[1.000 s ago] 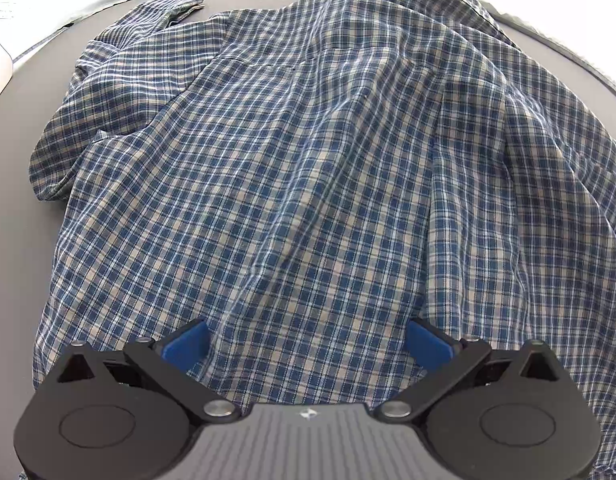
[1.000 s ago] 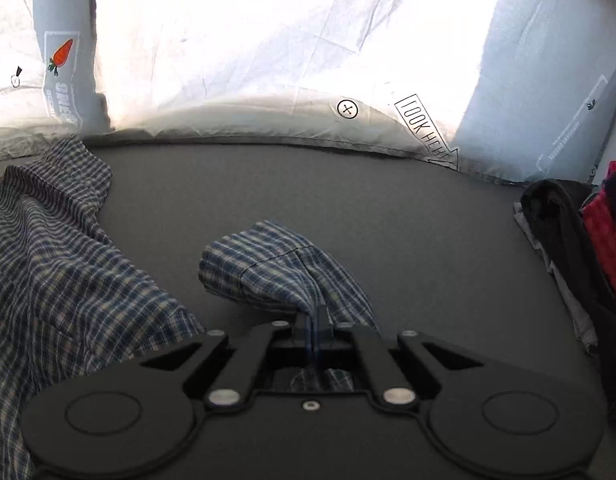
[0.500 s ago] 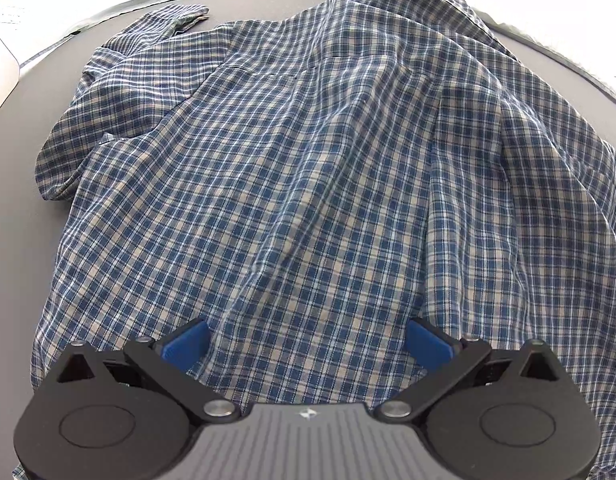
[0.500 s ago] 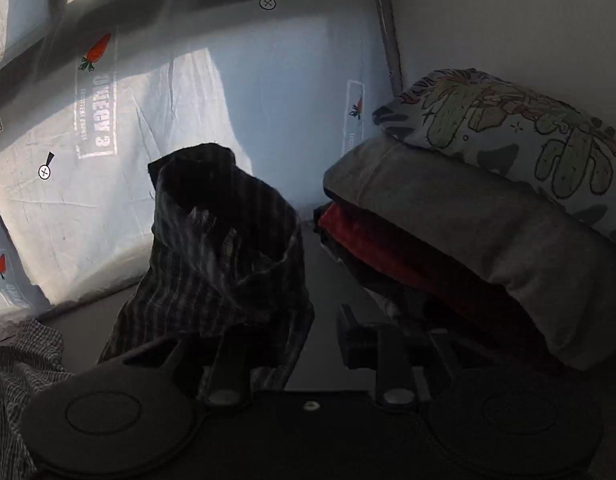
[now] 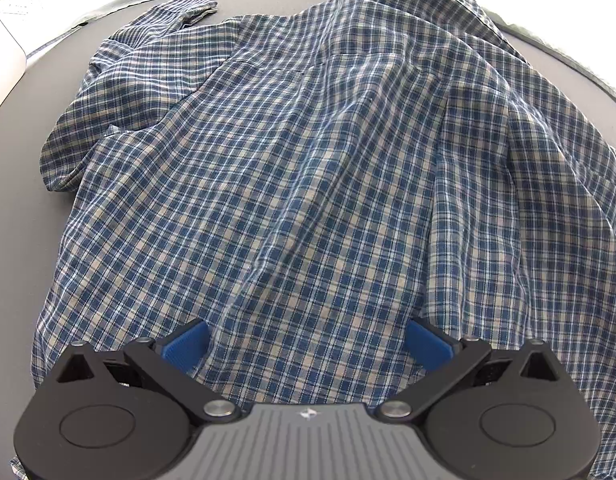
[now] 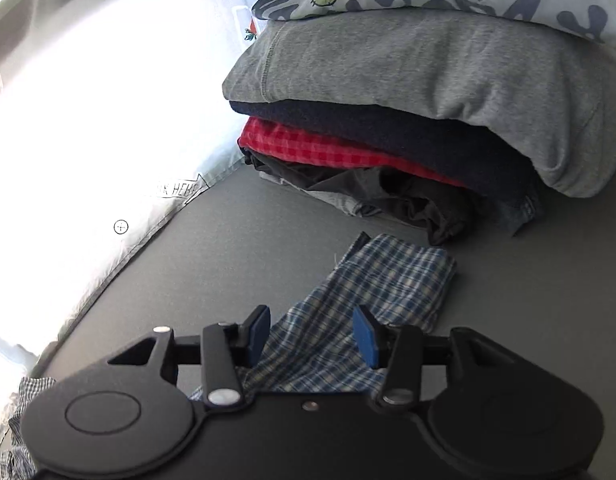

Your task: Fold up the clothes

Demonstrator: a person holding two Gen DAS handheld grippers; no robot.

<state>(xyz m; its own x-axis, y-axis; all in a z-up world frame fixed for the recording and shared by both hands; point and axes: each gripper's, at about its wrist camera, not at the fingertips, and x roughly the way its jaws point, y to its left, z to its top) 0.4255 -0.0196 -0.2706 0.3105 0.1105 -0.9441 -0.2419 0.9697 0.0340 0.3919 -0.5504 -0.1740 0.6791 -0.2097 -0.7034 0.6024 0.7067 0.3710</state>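
Left wrist view: little has changed. The left tool (image 5: 305, 346) hangs over the plaid shirt (image 5: 308, 160) as before, its blue pads apart with the hem between them, not pinched. The shirt lies spread and rumpled, back up, across the grey surface (image 5: 11, 168).

Right wrist view: the right tool (image 6: 310, 334) has carried the sleeve (image 6: 388, 280) out sideways, and its jaws are opening, the cloth loose between them. The cuff now lies flat near the stack of folded clothes (image 6: 408, 120), so the sleeve looks laid out for folding.
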